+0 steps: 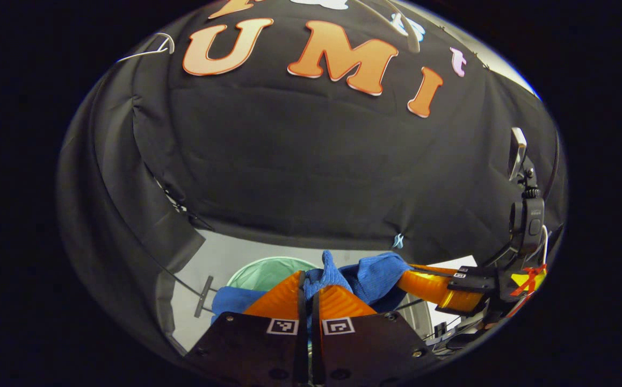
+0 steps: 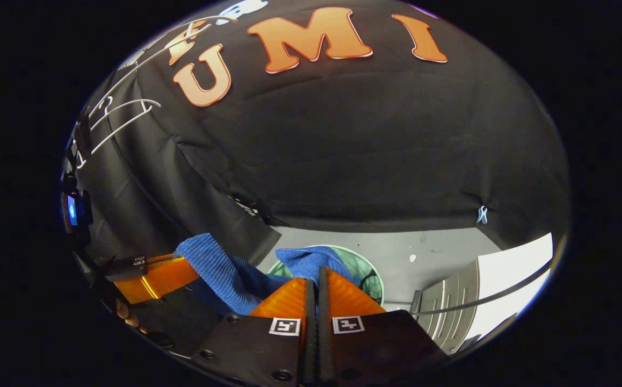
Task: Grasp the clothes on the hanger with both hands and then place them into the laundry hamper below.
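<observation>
Pinching a fold of the blue cloth, the left gripper has its fingers drawn nearly together with the fabric bunched up between their tips. In the left gripper view the cloth spreads to both sides of those fingers and runs right to the right gripper, whose fingers reach into it from that side.

In the right gripper view the right gripper is likewise narrowed to a slit, with blue fabric rising at its tips; the cloth sags left from there to the left gripper, so the garment hangs between the two.

Beyond and below the cloth stands the green mesh hamper, its round rim partly hidden by the fabric. It sits on a pale floor.

Farther back, white hangers hang high at the left of the right gripper view, against the black wall.
</observation>
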Demonstrator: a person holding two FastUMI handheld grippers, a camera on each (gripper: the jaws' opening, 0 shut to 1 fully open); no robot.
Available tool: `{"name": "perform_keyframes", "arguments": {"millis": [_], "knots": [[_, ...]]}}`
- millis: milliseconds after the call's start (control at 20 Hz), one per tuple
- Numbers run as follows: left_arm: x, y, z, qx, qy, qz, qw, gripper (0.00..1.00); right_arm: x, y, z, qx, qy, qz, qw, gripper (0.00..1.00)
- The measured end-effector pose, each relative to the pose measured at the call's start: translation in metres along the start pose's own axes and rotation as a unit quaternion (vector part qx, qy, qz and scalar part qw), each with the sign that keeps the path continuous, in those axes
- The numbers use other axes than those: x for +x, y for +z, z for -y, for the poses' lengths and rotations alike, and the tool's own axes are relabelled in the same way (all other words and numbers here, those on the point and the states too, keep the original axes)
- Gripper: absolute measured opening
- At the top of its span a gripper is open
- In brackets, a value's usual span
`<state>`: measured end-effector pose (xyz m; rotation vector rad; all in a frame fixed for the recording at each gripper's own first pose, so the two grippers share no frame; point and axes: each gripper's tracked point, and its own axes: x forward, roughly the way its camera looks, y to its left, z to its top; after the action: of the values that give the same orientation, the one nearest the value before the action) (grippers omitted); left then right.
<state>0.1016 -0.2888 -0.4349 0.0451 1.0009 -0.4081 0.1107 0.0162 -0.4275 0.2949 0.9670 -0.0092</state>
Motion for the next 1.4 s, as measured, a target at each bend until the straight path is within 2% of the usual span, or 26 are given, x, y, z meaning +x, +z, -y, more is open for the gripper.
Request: {"name": "perform_keyframes", "arguments": {"millis": [150, 350, 500, 700, 850, 1050, 1150, 1200, 1250, 1300, 1400], "knots": [[0.013, -0.023, -0.006, -0.006, 0.004, -0.032, 0.999, 0.04, 0.016, -0.023, 0.005, 0.007, -0.005, -0.033, 0.999, 0.08], [0.036, -0.055, -0.019, -0.039, 0.005, -0.08, 0.996, 0.03, 0.036, -0.048, 0.02, 0.019, -0.016, -0.063, 0.998, 0.09], [0.05, -0.072, -0.035, -0.046, 0.022, -0.11, 0.993, 0.04, 0.05, -0.068, 0.026, 0.022, -0.022, -0.092, 0.995, 0.09], [0.051, -0.084, -0.042, -0.067, 0.037, -0.139, 0.987, 0.04, 0.063, -0.085, 0.03, 0.038, -0.029, -0.123, 0.991, 0.09], [0.053, -0.103, -0.062, -0.068, 0.067, -0.162, 0.982, 0.04, 0.071, -0.097, 0.032, 0.043, -0.034, -0.142, 0.988, 0.09], [0.051, -0.119, -0.064, -0.084, 0.067, -0.184, 0.977, 0.08, 0.076, -0.112, 0.034, 0.043, -0.042, -0.169, 0.984, 0.09], [0.048, -0.123, -0.076, -0.082, 0.089, -0.183, 0.976, 0.15, 0.077, -0.111, 0.032, 0.058, -0.042, -0.169, 0.983, 0.09], [0.045, -0.123, -0.081, -0.081, 0.098, -0.183, 0.975, 0.33, 0.077, -0.101, 0.029, 0.063, -0.039, -0.164, 0.984, 0.09], [0.046, -0.123, -0.082, -0.081, 0.1, -0.181, 0.975, 0.51, 0.077, -0.106, 0.029, 0.062, -0.041, -0.161, 0.984, 0.19], [0.045, -0.122, -0.081, -0.084, 0.1, -0.179, 0.975, 0.69, 0.076, -0.101, 0.03, 0.057, -0.043, -0.157, 0.985, 0.18], [0.04, -0.118, -0.086, -0.085, 0.104, -0.172, 0.976, 0.68, 0.071, -0.097, 0.032, 0.051, -0.055, -0.151, 0.986, 0.42]]}}
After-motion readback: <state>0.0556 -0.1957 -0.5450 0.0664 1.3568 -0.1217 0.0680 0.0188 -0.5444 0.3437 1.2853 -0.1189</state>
